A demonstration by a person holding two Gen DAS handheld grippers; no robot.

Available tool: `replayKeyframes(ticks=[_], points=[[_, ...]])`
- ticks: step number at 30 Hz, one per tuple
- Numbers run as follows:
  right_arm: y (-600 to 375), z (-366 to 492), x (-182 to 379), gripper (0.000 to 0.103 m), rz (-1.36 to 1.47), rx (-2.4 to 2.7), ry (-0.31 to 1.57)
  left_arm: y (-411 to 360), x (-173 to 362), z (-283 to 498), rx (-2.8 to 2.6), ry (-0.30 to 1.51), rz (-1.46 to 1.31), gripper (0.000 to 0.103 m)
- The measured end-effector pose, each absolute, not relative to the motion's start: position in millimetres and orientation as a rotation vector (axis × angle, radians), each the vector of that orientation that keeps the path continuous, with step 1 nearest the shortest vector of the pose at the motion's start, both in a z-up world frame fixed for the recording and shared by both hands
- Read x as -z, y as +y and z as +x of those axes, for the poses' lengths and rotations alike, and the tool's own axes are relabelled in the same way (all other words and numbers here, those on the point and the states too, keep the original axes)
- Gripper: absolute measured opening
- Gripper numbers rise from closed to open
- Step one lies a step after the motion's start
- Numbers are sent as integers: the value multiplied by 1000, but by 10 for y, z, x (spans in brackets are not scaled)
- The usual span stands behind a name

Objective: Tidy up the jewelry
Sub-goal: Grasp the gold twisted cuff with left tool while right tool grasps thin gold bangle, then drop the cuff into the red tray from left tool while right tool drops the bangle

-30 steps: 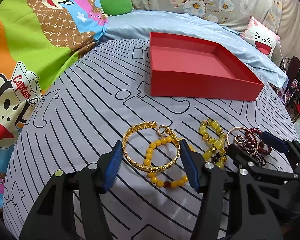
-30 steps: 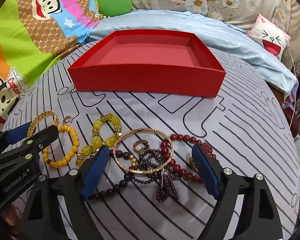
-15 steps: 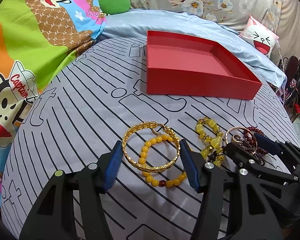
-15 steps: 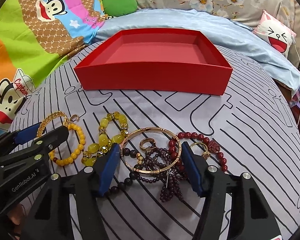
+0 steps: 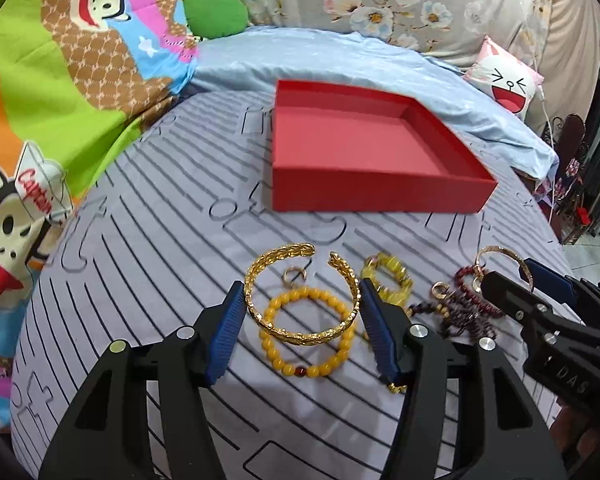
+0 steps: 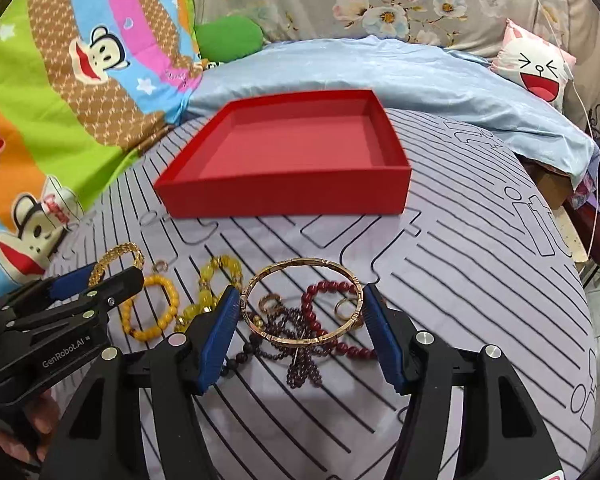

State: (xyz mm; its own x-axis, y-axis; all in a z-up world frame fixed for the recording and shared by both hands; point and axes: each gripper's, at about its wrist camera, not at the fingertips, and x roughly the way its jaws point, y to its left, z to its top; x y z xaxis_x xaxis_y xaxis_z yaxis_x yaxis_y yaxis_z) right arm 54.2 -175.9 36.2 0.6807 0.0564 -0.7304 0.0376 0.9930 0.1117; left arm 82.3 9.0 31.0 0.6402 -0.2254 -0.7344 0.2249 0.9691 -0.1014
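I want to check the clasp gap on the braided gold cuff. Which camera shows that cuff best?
The left wrist view: the braided gold cuff sits whole between the left gripper pads, open ends facing the red box. The right wrist view shows only an arc of it, behind the left gripper's finger.

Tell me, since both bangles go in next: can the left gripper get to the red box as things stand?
Probably yes: the left gripper holds the gold bangle, and bare cloth lies between it and the red box.
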Motion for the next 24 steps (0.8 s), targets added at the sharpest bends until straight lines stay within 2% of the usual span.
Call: replayKeyframes(ticks=[6,12,24], points=[[-1984,866,-653,60,139,-29,782,-5,-573,1085,284,795,27,55],[-2161,1543,-886,60,134,-67,767,-204,-791,1689,313,766,40,55],[-2231,2912,-668,60,108,-140,855,-681,-598,2890,319,801,96,55]])
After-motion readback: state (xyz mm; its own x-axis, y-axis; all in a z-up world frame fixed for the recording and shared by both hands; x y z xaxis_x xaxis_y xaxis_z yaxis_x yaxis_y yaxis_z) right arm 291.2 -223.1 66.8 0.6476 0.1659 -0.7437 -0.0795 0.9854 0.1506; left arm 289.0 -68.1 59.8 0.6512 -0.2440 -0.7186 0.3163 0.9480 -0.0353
